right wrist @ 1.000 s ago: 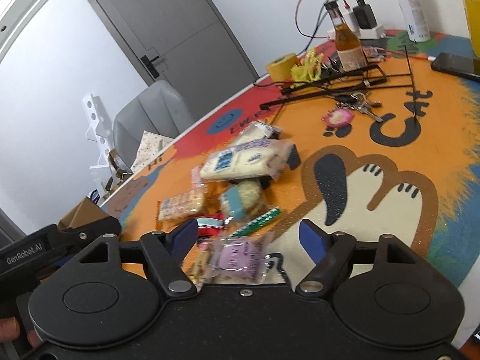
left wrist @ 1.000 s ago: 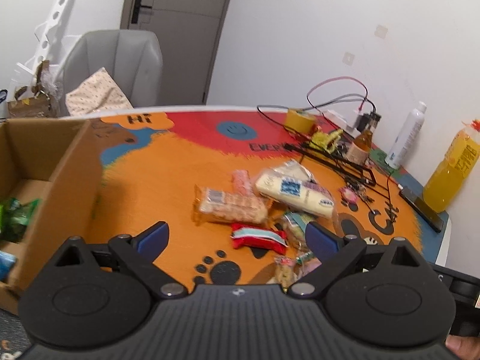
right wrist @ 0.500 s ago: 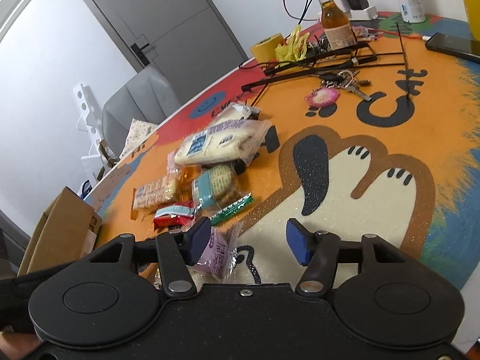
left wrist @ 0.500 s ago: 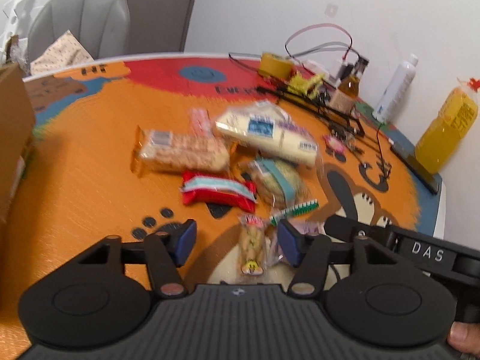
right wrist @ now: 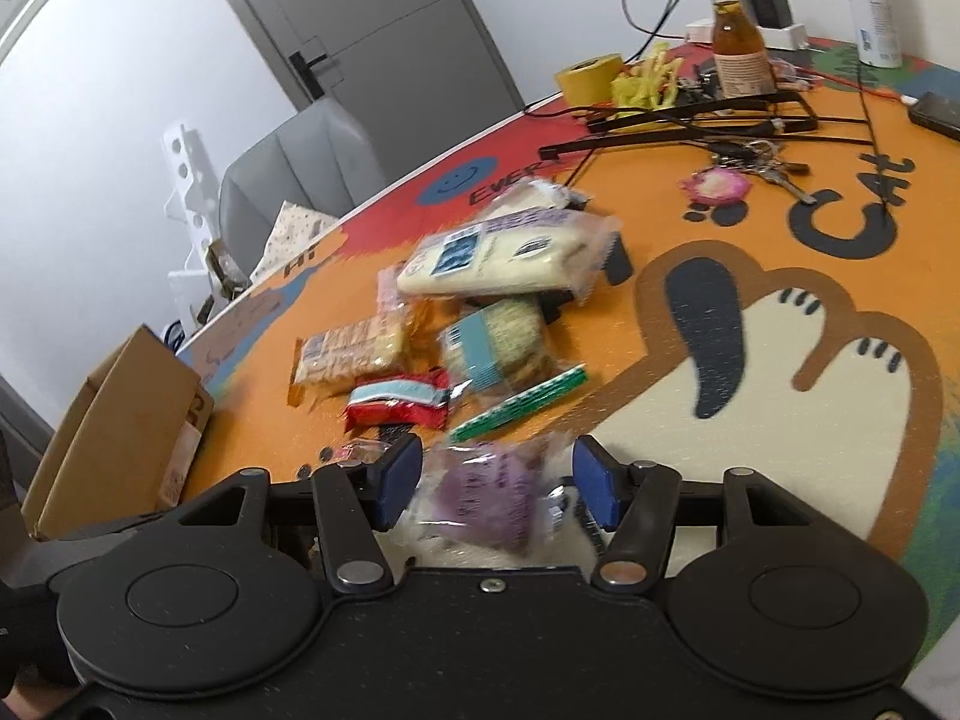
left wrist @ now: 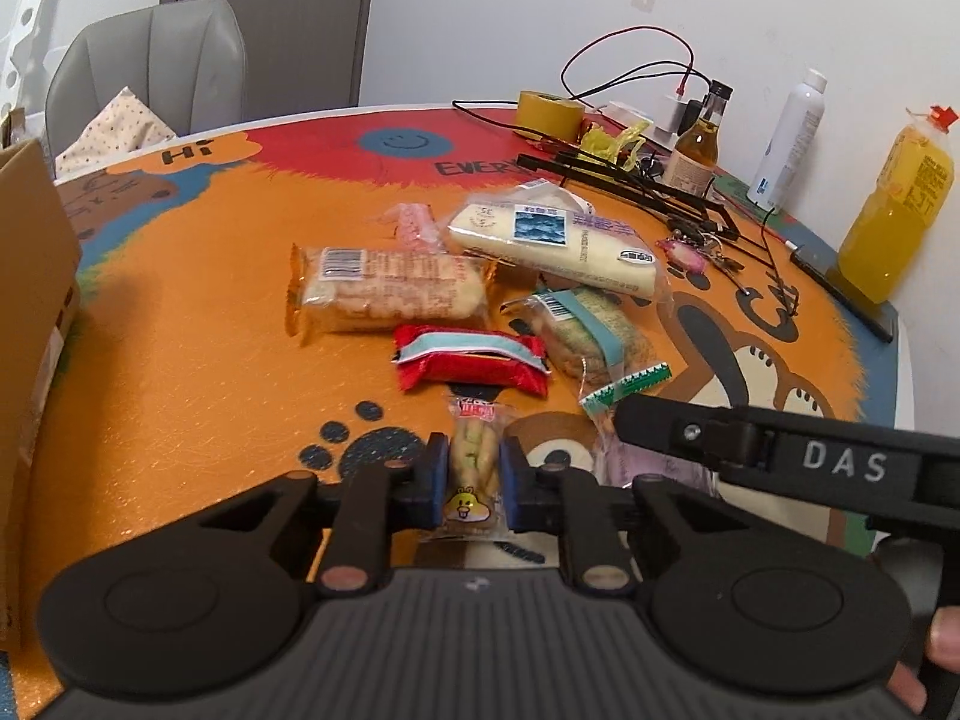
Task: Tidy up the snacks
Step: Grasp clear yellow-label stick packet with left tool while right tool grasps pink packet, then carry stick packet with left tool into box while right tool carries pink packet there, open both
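Where the brown cardboard box (left wrist: 30, 312) edges the round orange cartoon-printed tabletop (left wrist: 180, 372), snack packets lie mid-table; the left gripper (left wrist: 471, 474) pinches a narrow clear-wrapped biscuit packet (left wrist: 474, 456), while the right gripper (right wrist: 498, 480) straddles a purple-filled clear packet (right wrist: 486, 495), pads apart from it. A grey chair (left wrist: 150, 66) and a grey door (left wrist: 270, 18) stand behind.

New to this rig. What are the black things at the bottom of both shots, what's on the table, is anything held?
They are handheld claws, one per hand, with no robot arm; each carries a fisheye camera looking along its fingers. In the left view, the left claw is shut on a small clear packet of pale biscuit sticks. In the right view, the right claw straddles a clear packet with a purple label, pads not pressing. On the orange cartoon-print table lie more snacks, including a red wrapper with a teal stripe. A brown cardboard box stands at its edge.
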Available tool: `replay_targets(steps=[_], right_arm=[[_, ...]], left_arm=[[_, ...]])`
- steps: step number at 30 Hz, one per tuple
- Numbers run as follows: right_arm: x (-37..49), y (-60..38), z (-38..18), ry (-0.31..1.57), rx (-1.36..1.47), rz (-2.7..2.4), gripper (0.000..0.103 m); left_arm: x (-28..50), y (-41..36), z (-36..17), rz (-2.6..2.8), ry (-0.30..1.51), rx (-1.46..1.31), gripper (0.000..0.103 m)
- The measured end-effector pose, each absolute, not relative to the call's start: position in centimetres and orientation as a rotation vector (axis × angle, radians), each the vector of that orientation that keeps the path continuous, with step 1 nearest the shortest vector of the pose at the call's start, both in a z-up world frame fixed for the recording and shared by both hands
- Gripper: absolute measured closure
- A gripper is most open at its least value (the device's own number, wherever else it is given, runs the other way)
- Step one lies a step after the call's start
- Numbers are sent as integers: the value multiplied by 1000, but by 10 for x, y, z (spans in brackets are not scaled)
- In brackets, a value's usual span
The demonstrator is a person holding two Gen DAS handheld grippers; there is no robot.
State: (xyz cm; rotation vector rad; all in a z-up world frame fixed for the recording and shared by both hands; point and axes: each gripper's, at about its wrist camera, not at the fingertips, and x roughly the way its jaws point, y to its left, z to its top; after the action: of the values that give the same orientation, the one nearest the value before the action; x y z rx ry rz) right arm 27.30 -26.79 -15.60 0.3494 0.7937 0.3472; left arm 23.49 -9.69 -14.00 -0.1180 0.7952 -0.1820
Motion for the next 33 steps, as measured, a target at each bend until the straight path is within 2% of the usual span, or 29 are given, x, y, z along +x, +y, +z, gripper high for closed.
replay_targets(steps=[2, 3, 9, 33], right_arm=[[271, -262, -155, 790, 321, 345, 51], [271, -260, -155, 795, 314, 348, 58], [263, -259, -152, 791, 304, 360, 72], [235, -245, -109, 673, 314, 377, 74]], left_arm=[[232, -94, -140, -183, 796, -120, 87], [231, -93, -139, -183, 797, -118, 87], [224, -81, -135, -169, 792, -148, 87], [179, -37, -76, -108, 636, -189, 87]])
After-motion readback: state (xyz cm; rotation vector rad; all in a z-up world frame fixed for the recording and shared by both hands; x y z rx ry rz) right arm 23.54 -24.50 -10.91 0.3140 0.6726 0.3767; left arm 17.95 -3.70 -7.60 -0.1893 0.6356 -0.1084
